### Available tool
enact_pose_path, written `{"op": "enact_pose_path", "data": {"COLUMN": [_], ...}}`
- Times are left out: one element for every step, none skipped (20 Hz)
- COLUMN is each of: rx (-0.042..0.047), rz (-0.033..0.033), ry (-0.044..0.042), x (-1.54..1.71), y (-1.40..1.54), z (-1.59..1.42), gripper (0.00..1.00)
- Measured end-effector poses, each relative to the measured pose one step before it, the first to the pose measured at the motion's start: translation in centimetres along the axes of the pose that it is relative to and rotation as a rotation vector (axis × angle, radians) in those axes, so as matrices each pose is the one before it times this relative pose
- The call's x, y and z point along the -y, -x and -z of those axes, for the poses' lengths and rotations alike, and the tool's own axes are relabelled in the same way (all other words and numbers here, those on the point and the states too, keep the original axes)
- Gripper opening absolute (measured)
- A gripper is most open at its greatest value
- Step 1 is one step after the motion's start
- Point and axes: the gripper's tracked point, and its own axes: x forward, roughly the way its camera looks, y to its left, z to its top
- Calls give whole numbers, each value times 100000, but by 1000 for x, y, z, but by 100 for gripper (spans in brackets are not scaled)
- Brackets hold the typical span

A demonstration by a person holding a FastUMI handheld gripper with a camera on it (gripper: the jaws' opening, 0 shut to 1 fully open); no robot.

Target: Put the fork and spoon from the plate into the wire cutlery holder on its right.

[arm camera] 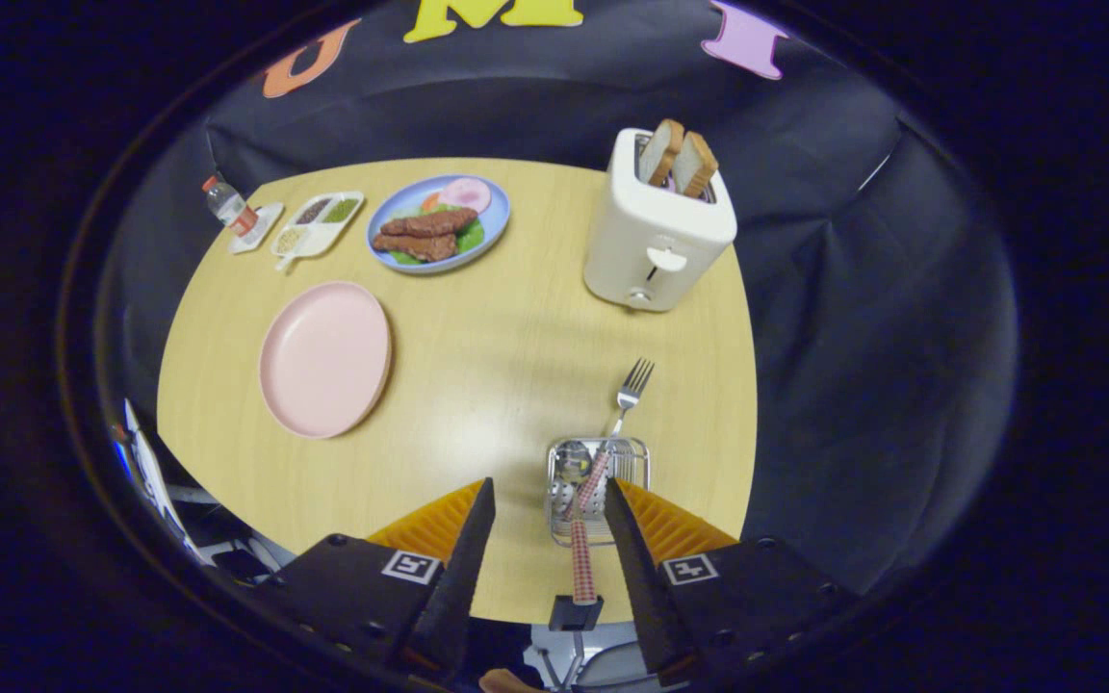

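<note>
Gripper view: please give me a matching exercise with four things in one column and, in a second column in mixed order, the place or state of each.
Things:
1. pink plate
2. fork
3. toast slices
4. tongs

Places or states:
a. standing in the slots of the toaster
b. open, with a checked handle between the fingers
c. bare, lying on the table
d. leaning out of the wire holder, tines beyond it

Pairs: 1-c, 2-d, 3-a, 4-b.

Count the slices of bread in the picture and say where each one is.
2: both slices stand side by side in the toaster, beyond the open gripper. More could be hidden inside.
</note>
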Motion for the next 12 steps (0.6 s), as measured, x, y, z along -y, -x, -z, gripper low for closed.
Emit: {"op": "enact_pose_path", "data": {"rx": [3970, 3197, 2625, 4816, 4091, 4198, 3652, 3303, 4530, 4116, 5787, 5418], "rz": [-370, -1032, -1312, -134, -262, 263, 1931, 777, 96, 480, 1605, 985], "ry": [-2789, -3300, -3002, -2439, -1114, -314, -802, -263, -314, 353, 1012, 286], "x": [-565, -714, -702, -503, -538, -473, -95, -500, -925, -774, -558, -579], "y": [756, 678, 571, 627, 702, 749, 599, 893, 1062, 761, 1204, 1166], "z": [-489, -433, -296, -757, -559, -538, -236, -303, -810, -526, -749, -844], "gripper": [71, 74, 77, 80, 83, 88, 93, 97, 98, 98, 97, 97]}}
